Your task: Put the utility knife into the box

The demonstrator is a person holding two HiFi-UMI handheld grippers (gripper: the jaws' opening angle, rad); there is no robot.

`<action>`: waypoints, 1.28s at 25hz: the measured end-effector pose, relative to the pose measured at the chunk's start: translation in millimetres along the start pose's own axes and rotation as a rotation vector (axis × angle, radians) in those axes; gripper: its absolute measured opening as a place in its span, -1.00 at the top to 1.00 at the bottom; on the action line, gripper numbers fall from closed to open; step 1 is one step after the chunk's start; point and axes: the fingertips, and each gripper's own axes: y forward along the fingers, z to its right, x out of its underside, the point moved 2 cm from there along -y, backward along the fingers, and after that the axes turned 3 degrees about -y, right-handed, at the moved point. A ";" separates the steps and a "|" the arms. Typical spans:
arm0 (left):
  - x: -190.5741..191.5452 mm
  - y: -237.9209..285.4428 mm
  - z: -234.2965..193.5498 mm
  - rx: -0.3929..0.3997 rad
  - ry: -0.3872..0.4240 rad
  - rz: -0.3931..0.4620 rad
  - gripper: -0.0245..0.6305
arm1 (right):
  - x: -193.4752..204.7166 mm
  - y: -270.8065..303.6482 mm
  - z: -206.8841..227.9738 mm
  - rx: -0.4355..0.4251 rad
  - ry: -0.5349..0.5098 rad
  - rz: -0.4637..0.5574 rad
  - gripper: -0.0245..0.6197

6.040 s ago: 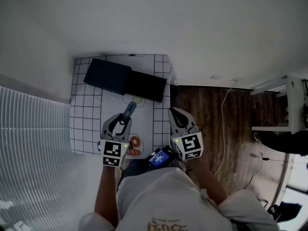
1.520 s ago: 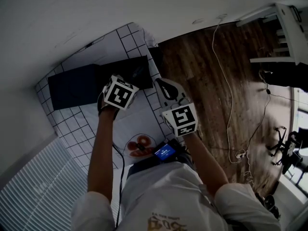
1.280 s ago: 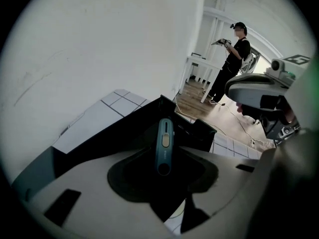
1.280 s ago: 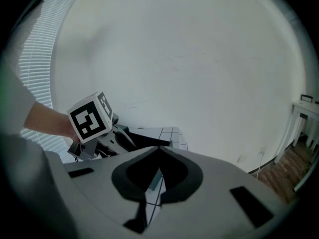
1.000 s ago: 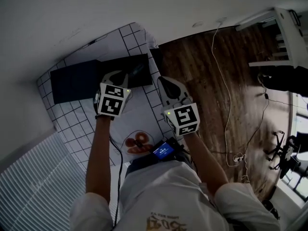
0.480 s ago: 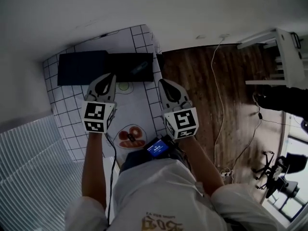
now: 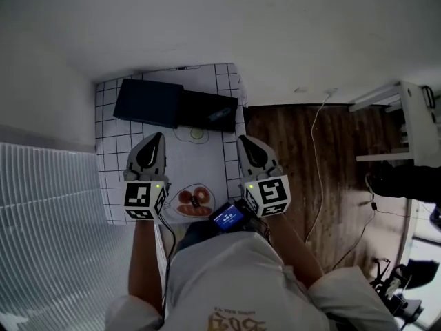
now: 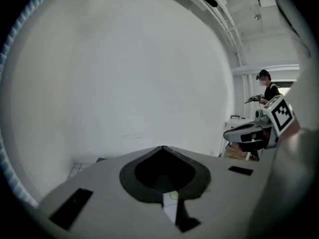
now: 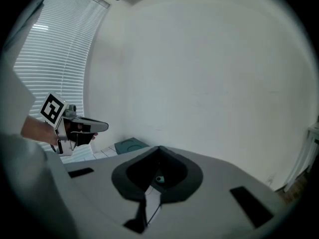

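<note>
Both my grippers hover side by side over the near half of the white, black-gridded table cloth (image 7: 109, 185), each with its jaws closed tip to tip and nothing between them. My left gripper (image 7: 158, 138) points away from me toward the far white wall, and my right gripper (image 7: 242, 142) points the same way just inside the cloth's right edge. They are well apart from each other.

The grey-teal utility knife (image 7: 219, 114) lies slanted inside the open flat black box (image 7: 196, 105) at the far end of the table, toward the box's right side, well clear of both grippers. A dark blue rectangular lid (image 7: 148, 102) lies flat against the box's left side.

Between the grippers and the box, a small pale-green circle (image 7: 196, 134) marks the cloth just on the near side of the box. A round print with red shapes (image 7: 193, 200) sits at the near edge between my two grippers. Brown wooden floor (image 7: 289, 150) runs to the right of the table, and white window blinds (image 7: 48, 205) to its left.
</note>
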 end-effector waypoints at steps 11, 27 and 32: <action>-55.4 -72.8 27.6 -0.092 0.023 0.162 0.90 | -61.2 -38.6 -19.2 -0.071 0.051 0.137 0.90; -100.2 -105.7 42.8 -0.122 0.007 0.269 0.90 | -104.1 -65.0 -18.6 -0.057 0.017 0.231 0.91; -104.7 -105.3 45.2 -0.125 0.017 0.277 0.90 | -109.0 -68.1 -16.0 -0.047 0.010 0.239 0.91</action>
